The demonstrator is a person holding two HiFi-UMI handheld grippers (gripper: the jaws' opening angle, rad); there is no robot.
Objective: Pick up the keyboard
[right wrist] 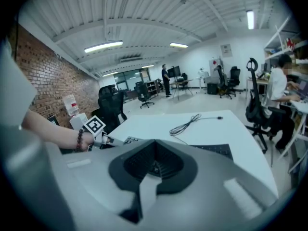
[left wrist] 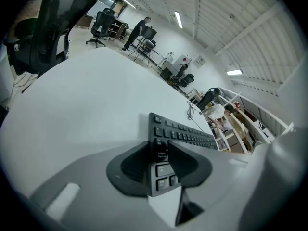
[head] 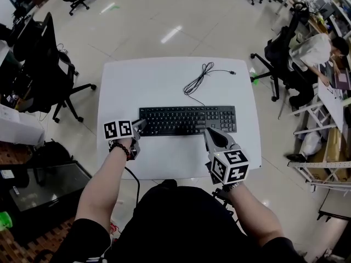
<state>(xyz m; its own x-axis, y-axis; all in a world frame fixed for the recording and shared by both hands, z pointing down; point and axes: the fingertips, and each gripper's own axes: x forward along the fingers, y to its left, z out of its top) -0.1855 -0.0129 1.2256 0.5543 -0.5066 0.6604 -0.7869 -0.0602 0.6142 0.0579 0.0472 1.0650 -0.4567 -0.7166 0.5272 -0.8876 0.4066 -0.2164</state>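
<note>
A black keyboard [head: 186,119] lies flat across the middle of the white table [head: 164,75], and its cable [head: 198,78] coils away toward the far side. My left gripper [head: 140,126] is at the keyboard's left end. In the left gripper view the jaws [left wrist: 161,165] straddle that end of the keyboard [left wrist: 187,134], one pad against its outer edge and one on the keys. My right gripper [head: 208,131] rests by the keyboard's front edge, right of centre. Its jaws [right wrist: 154,166] are shut on nothing, with the keyboard [right wrist: 216,150] just beyond them.
Black office chairs stand left [head: 60,75] and right [head: 279,59] of the table. A person [head: 315,48] sits at a desk at the far right. The table's near edge [head: 175,175] is close to my body. Shelving [head: 323,147] stands at the right.
</note>
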